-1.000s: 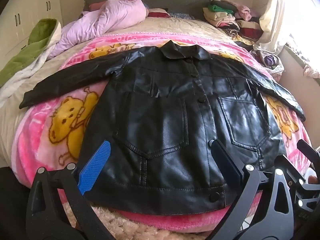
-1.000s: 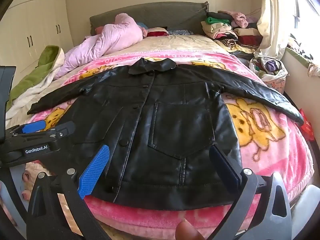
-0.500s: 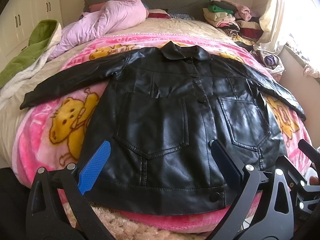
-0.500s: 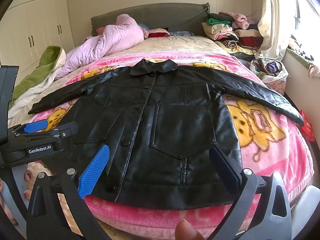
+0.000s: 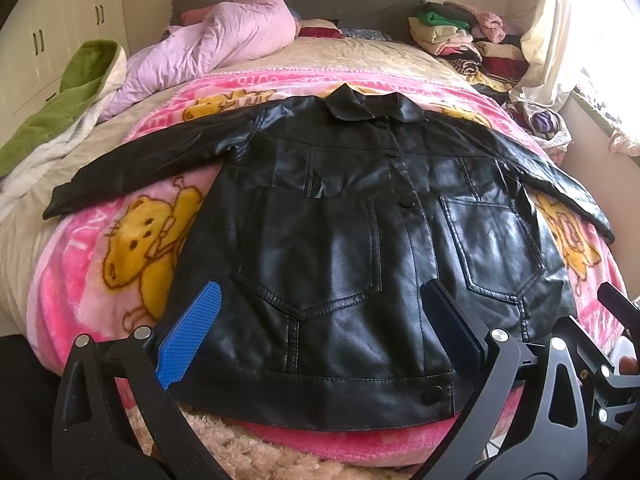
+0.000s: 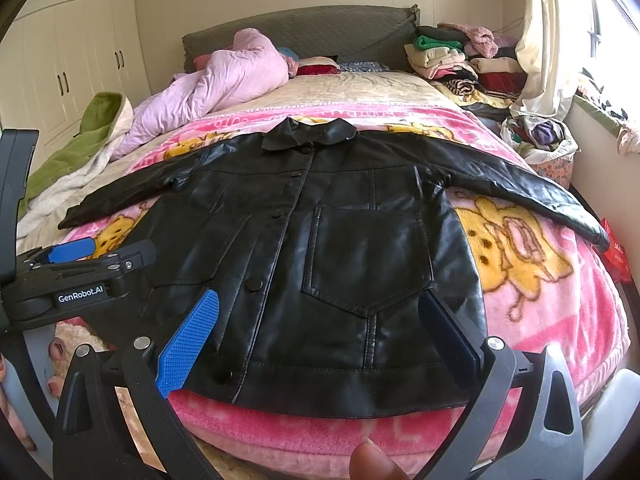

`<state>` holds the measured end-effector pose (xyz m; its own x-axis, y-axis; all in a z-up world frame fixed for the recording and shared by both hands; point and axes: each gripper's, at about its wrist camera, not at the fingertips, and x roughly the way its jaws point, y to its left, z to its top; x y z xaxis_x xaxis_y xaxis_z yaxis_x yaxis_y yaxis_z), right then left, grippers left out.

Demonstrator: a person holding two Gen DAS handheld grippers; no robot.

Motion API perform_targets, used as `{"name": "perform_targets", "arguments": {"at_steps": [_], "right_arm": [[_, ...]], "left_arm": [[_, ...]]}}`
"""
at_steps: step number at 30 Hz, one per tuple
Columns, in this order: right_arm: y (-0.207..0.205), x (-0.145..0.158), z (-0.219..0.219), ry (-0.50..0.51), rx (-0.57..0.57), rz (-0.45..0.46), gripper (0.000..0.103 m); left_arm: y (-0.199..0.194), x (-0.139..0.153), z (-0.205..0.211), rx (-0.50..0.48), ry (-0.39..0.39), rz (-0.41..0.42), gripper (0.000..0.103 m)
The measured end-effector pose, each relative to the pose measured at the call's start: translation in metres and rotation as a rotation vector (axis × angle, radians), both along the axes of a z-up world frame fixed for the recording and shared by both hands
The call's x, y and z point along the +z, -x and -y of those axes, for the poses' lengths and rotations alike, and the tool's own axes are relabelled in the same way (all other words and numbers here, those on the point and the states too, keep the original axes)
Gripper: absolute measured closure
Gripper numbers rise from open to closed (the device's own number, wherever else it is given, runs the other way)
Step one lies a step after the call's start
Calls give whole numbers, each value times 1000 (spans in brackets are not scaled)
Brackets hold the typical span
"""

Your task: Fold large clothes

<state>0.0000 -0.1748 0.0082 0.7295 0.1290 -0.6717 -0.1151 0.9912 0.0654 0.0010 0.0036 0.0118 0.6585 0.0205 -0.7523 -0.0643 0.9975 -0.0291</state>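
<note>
A: How many garments are laid out for folding?

B: One — a black leather jacket [image 5: 340, 240], spread flat and face up on the pink cartoon blanket [image 5: 132, 240] at the foot of the bed [image 6: 352, 88]. It is buttoned shut, collar toward the headboard, and its two sleeves reach out to either side. I count two big chest pockets on the front and at least five buttons down the middle.

A: And around it?

B: One lilac quilted coat [image 5: 224, 40] bunched near the headboard, one green blanket [image 6: 80, 140] on the bed's left edge, one stack of folded clothes [image 6: 460, 60] at the far right corner, and one basket of laundry [image 6: 540, 140] by the window.

A: The claws?

B: Two. The left gripper [image 5: 320, 320] has its fingers spread wide, hovering over the jacket's hem on the left half — holding nothing, and I cannot tell whether a tip touches the leather. The right gripper [image 6: 316, 332] is equally wide apart above the hem on the right half, nothing between its fingers.
</note>
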Motion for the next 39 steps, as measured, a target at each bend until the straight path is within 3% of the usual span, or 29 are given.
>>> {"name": "perform_targets", "arguments": {"at_steps": [26, 39], "right_arm": [[-9, -2, -2, -44, 18, -19, 4], [-53, 26, 1, -111, 26, -22, 4]], "left_arm": [[-10, -9, -8, 13, 1, -26, 8], [-45, 19, -8, 2, -3, -2, 8]]}}
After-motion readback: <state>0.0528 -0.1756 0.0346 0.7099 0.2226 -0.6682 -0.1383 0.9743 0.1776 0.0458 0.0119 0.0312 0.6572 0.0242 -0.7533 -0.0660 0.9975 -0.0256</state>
